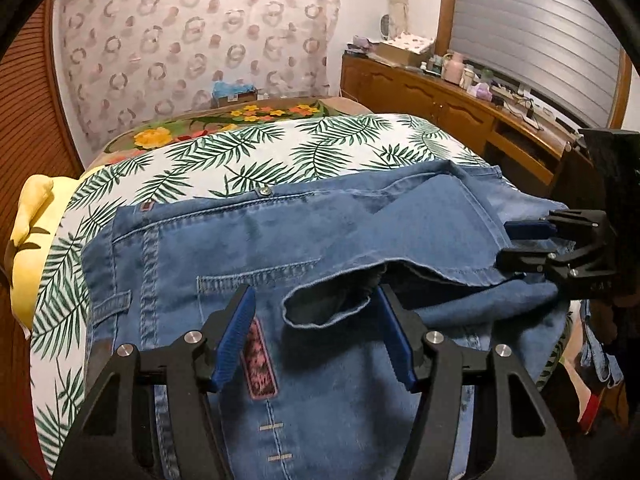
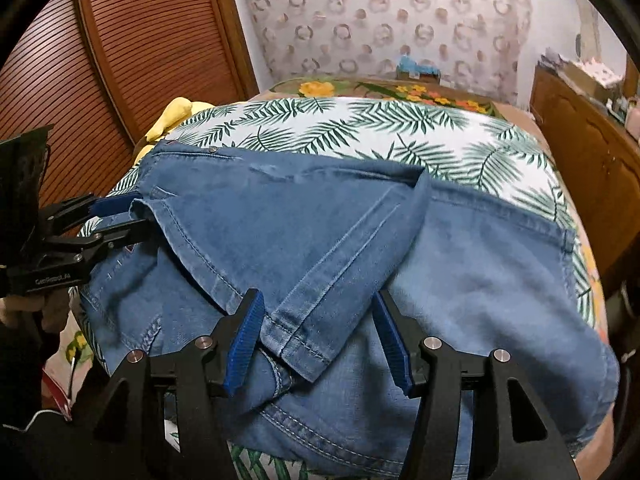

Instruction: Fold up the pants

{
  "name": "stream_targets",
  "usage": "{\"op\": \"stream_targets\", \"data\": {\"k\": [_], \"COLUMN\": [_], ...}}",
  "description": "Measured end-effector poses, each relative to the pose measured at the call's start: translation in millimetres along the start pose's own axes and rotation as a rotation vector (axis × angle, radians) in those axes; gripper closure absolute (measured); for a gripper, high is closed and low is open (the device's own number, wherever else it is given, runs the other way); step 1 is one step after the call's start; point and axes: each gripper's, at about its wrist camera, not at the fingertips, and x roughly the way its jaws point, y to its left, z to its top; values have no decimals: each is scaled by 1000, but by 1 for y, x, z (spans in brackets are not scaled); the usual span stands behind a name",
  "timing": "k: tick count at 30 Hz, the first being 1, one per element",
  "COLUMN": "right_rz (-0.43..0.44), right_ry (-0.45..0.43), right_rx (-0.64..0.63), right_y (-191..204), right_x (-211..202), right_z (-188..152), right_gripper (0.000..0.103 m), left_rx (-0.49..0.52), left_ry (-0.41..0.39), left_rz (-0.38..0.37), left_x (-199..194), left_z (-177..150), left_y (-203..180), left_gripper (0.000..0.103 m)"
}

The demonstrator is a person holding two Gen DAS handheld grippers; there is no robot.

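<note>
The jeans (image 1: 224,248) lie partly folded on a bed, over a palm-leaf sheet (image 1: 248,152), with a leg hem doubled back across the seat. The left gripper (image 1: 316,332) hangs over that hem, its jaws standing apart with nothing pinched. The right gripper (image 2: 318,336) has jaws spread around a hem corner, pads off the cloth. A yellow pillow (image 1: 34,236) sits at the bed's edge, and a wooden dresser (image 1: 448,108) stands alongside, cluttered.
</note>
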Motion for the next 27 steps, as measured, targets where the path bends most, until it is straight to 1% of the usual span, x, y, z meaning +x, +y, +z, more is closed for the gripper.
{"op": "stream_targets", "data": {"k": [5,9,10,12,13,14,15,16,17,20,27], "right_rz": [36,58,61,73,75,77,78,73,67,70,72], "right_ry": [5,7,6,4,3,0,-2,-7,-13,-62,-176], "right_rx": [31,42,42,37,33,27,14,-4,-23,-59,-84], "right_y": [-9,-17,-18,-20,-20,-19,-17,-15,-11,-7,-7], "right_x": [8,13,13,14,15,14,13,12,10,-5,-42], "right_z": [-1,-4,-5,-6,-7,-7,-7,-6,-6,-2,19], "right_gripper": [45,45,45,54,62,73,79,91,96,97,98], "left_rx": [47,45,42,41,42,46,51,54,57,52,42], "left_ry": [14,33,33,28,25,23,19,15,11,-4,-109], "left_rz": [-8,-9,-12,-19,-23,-25,-26,-24,-19,-26,-42], "left_x": [10,17,17,16,15,15,15,13,11,2,-51], "left_z": [2,1,0,0,0,1,1,1,2,3,8], "left_y": [-8,-8,-7,-8,-8,-10,-12,-13,-15,-15,-18], "left_gripper": [42,44,46,53,59,67,71,79,87,92,93]}}
